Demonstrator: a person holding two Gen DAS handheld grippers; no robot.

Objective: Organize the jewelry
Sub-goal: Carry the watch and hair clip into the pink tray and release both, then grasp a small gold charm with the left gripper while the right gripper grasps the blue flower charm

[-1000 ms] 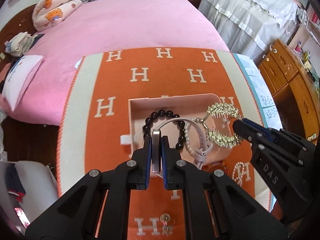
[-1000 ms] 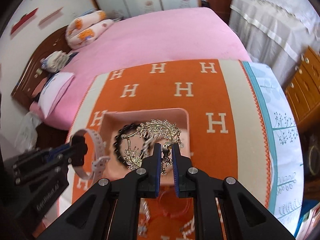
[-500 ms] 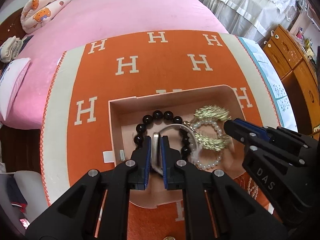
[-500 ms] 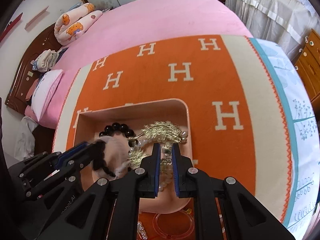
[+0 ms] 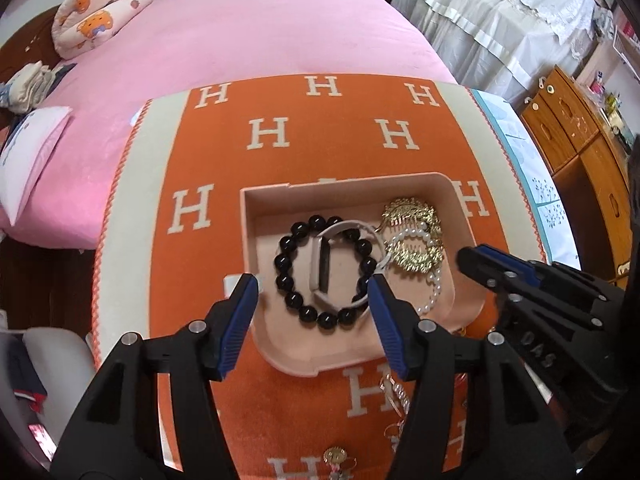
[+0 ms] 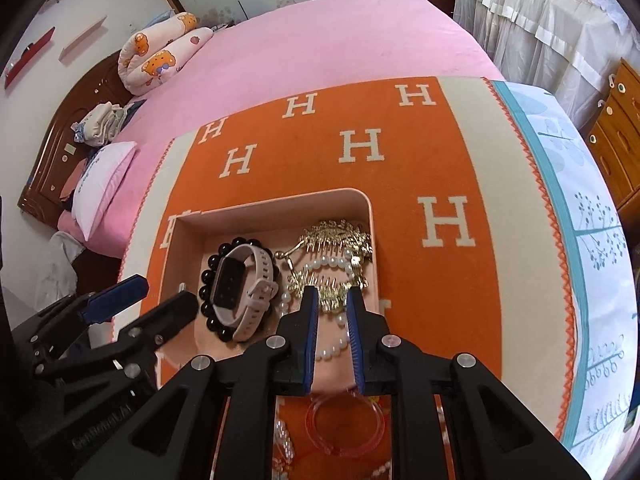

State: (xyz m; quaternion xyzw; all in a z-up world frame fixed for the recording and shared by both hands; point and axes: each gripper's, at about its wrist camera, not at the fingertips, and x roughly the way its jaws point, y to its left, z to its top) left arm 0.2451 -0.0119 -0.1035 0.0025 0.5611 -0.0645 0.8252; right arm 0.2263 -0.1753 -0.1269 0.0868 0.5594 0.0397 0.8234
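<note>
A pink tray [image 5: 260, 208] [image 6: 372, 216] sits on the orange H-patterned blanket [image 5: 272, 136] [image 6: 360, 148]. In it lie a black bead bracelet [image 5: 286, 268] [image 6: 206, 292], a pale pink smartwatch [image 5: 320, 268] [image 6: 240, 284], a gold hair comb [image 5: 416, 236] [image 6: 336, 236] and a white pearl strand [image 5: 430, 300] [image 6: 332, 350]. My left gripper [image 5: 312, 292] is wide open over the watch and beads. My right gripper [image 6: 332, 304] is open and empty just above the comb. Each gripper shows in the other's view [image 5: 500, 268] [image 6: 128, 296].
Loose jewelry lies on the blanket near the tray's front: a red clear bangle [image 6: 344, 424], pearl beads [image 6: 282, 440], gold pieces [image 5: 394, 396] and a small gold ornament [image 5: 336, 456]. A pink bed [image 5: 240, 40] lies behind, a wooden dresser [image 5: 592, 160] at right.
Both grippers came down into the tray and opened. The left let go of the watch, the right let go of the gold comb; both pieces now lie in the tray.
</note>
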